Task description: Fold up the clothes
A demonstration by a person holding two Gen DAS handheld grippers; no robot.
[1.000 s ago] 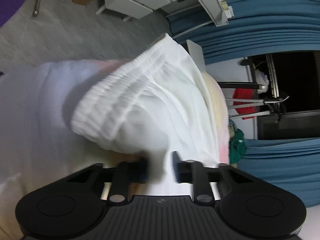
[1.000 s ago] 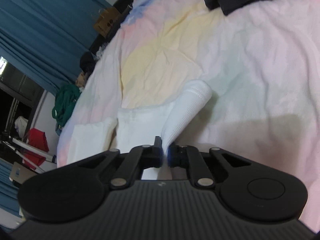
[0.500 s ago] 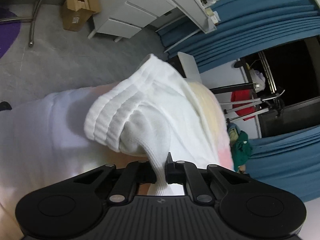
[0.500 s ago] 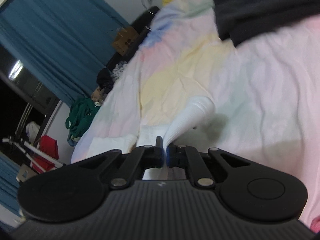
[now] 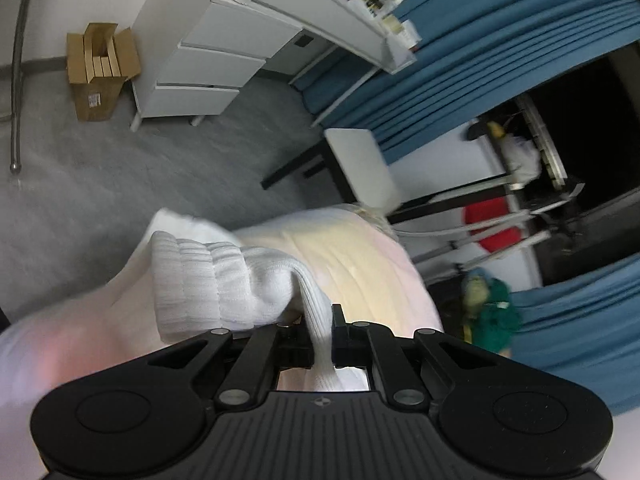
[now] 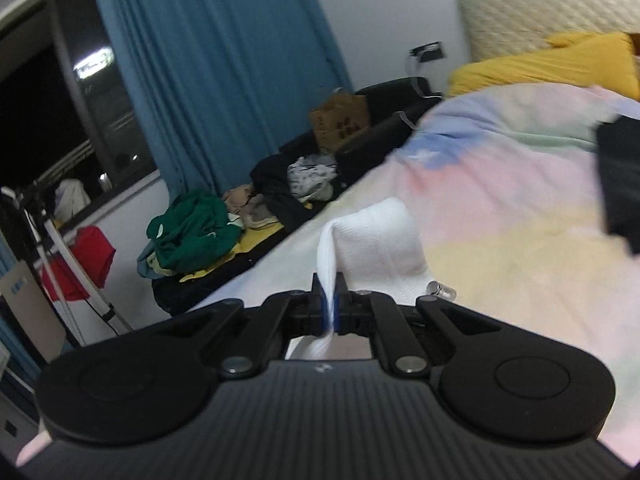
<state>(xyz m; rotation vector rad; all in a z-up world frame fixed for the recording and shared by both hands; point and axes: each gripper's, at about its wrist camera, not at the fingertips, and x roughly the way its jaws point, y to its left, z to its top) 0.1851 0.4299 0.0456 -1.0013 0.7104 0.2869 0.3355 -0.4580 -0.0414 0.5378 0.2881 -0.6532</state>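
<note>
Lifted higher, garment [image 5: 224, 280] between fingers [image 5: 339, 320]

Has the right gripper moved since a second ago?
Yes. The right gripper, shut on the white garment, has tilted up: its view looked down on the pastel bedspread and now also takes in the blue curtain.
</note>
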